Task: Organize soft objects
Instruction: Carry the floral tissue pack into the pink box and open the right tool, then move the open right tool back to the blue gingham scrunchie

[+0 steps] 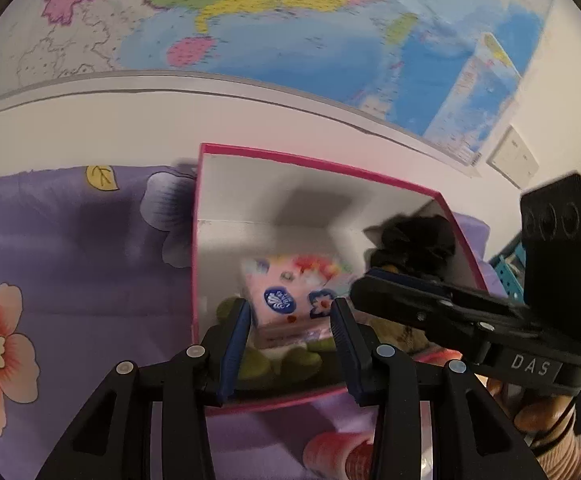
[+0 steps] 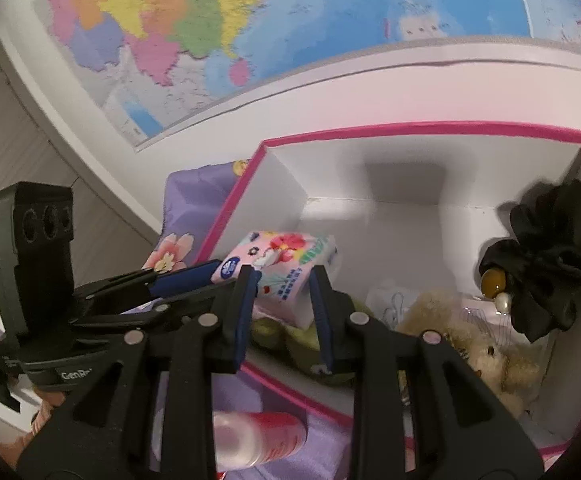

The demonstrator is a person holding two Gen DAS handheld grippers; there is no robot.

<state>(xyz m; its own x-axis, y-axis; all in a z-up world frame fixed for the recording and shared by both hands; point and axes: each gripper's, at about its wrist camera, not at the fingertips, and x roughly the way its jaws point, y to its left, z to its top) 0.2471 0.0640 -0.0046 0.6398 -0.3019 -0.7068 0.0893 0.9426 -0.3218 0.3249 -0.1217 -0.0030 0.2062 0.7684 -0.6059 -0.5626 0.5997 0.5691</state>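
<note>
A pink-rimmed white box (image 1: pixel 314 162) (image 2: pixel 422 128) stands on a purple floral cloth (image 1: pixel 70 248). Inside lie a pink tissue pack (image 1: pixel 290 294) (image 2: pixel 286 260), a green soft toy (image 1: pixel 290 360) (image 2: pixel 290 334), a beige teddy (image 2: pixel 482 344) and a black scrunchie (image 1: pixel 414 240) (image 2: pixel 554 256) against the right wall. My left gripper (image 1: pixel 290 312) is open above the box's near rim, in front of the tissue pack. My right gripper (image 2: pixel 284 280) is open and empty over the near rim; in the left wrist view (image 1: pixel 374 280) it reaches in from the right.
A red-and-white tube (image 1: pixel 342 456) (image 2: pixel 258 436) lies on the cloth in front of the box. A wall map (image 1: pixel 290 28) hangs behind. A teal crate (image 1: pixel 510 268) stands at the right. A door (image 2: pixel 14 160) is at the left.
</note>
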